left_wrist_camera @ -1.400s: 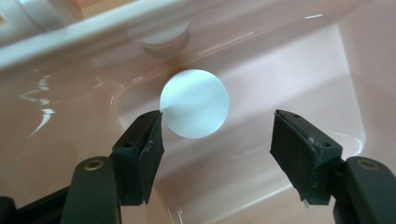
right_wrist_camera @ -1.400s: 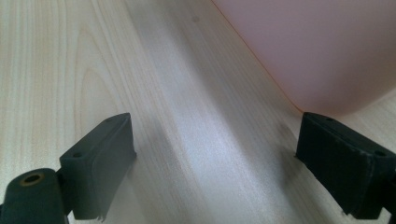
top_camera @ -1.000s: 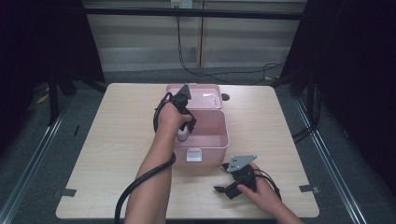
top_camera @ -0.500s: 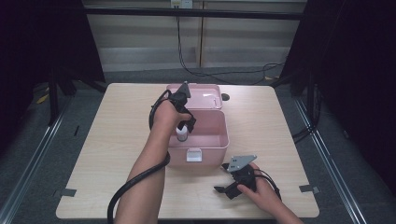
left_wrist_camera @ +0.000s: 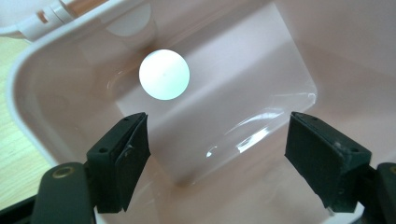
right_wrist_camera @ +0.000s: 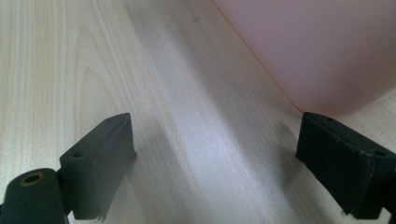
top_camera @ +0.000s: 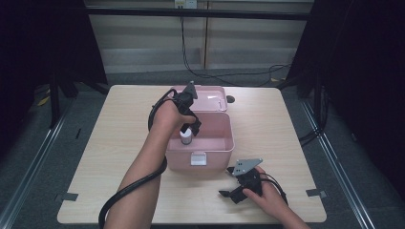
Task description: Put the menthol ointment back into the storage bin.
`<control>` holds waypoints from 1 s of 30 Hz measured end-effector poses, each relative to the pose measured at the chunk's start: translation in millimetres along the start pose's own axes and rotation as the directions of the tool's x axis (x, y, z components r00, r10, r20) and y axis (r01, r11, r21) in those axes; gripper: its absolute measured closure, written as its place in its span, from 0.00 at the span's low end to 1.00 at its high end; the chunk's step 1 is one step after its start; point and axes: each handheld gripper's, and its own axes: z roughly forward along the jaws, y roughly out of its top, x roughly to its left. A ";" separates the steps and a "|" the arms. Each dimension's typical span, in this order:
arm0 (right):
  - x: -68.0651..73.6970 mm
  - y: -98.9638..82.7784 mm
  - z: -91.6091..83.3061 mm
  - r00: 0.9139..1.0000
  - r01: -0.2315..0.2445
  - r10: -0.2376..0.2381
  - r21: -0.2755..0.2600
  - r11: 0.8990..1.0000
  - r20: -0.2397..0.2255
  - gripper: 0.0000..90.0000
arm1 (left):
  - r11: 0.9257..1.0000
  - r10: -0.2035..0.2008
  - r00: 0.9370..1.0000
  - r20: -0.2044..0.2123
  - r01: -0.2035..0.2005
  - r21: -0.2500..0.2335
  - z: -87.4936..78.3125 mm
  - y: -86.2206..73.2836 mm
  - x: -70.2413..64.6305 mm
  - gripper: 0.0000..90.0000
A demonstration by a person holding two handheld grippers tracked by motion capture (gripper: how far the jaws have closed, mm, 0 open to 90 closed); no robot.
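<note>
Light wood desk (top_camera: pixel 296 124), pink plastic storage box (top_camera: pixel 217 145) near its middle, lid (top_camera: pixel 210 98) thrown back flat on the far side, white latch (top_camera: pixel 197 158) on the near wall. Left claw (top_camera: pixel 190 125) is held over the open box, pointing down into it, forearm reaching in from the near edge with the black cable (top_camera: pixel 129 193) trailing along it. A small bottle with a white cap (top_camera: pixel 186 135) stands upright inside the box, toward its left side, just below the left claw. In the left gripper view the jaws stand wide apart with nothing between them; the round white cap (left_wrist_camera: pixel 164 74) lies beyond and above the left jaw, near the box's rounded corner, clear of both pads, and the glossy pink floor of the box (left_wrist_camera: pixel 243 116) shows between the jaws. Right claw (top_camera: pixel 228 192) rests low at the near right of the desk, just in front of the box's near right corner, right hand (top_camera: pixel 267 198) wrapped on its handle, grey three-cornered plate (top_camera: pixel 247 166) on top. In the right gripper view its jaws are also spread wide and empty, bare wood grain (right_wrist_camera: pixel 187 130) between them, and the pink box wall (right_wrist_camera: pixel 317 46) fills the upper right, close to the right jaw but apart from it.
</note>
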 end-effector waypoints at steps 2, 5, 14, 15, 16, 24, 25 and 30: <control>0.0 0.0 0.0 1.000 0.000 0.000 0.000 1.000 0.000 0.12 | 1.000 0.007 1.000 -0.001 -0.007 -0.003 -1.9 -0.6 -0.5 0.24; 0.1 0.0 0.1 1.000 -0.001 0.001 -0.001 1.000 0.001 0.12 | 1.000 0.028 1.000 -0.007 -0.028 -0.004 -7.6 -2.8 -2.9 0.24; 0.1 0.0 0.2 1.000 -0.002 0.002 -0.002 1.000 -0.002 0.12 | 0.995 0.101 0.995 0.003 -0.101 -0.013 -24.8 -12.4 -6.9 0.24; 0.1 0.0 0.2 1.000 -0.002 0.002 -0.001 1.000 -0.003 0.12 | 0.995 0.101 0.995 0.004 -0.101 -0.014 -26.5 -14.0 -7.0 0.24; 0.2 0.0 0.1 1.000 -0.003 0.003 -0.001 1.000 -0.003 0.12 | 0.995 0.102 0.995 0.000 -0.102 -0.013 -28.2 -15.7 -7.3 0.24; 0.1 0.0 0.2 1.000 -0.003 0.003 -0.001 1.000 -0.003 0.12 | 0.991 0.134 0.991 -0.023 -0.134 -0.011 -39.6 -31.6 -1.7 0.24; 0.0 0.0 0.3 1.000 -0.001 0.001 -0.003 1.000 -0.002 0.12 | 0.991 0.136 0.990 -0.020 -0.137 -0.008 -40.8 -33.6 -0.5 0.24; -0.2 0.0 0.2 1.000 0.000 0.000 -0.003 1.000 -0.002 0.12 | 0.992 0.129 0.992 -0.016 -0.129 -0.007 -47.4 -44.3 6.5 0.24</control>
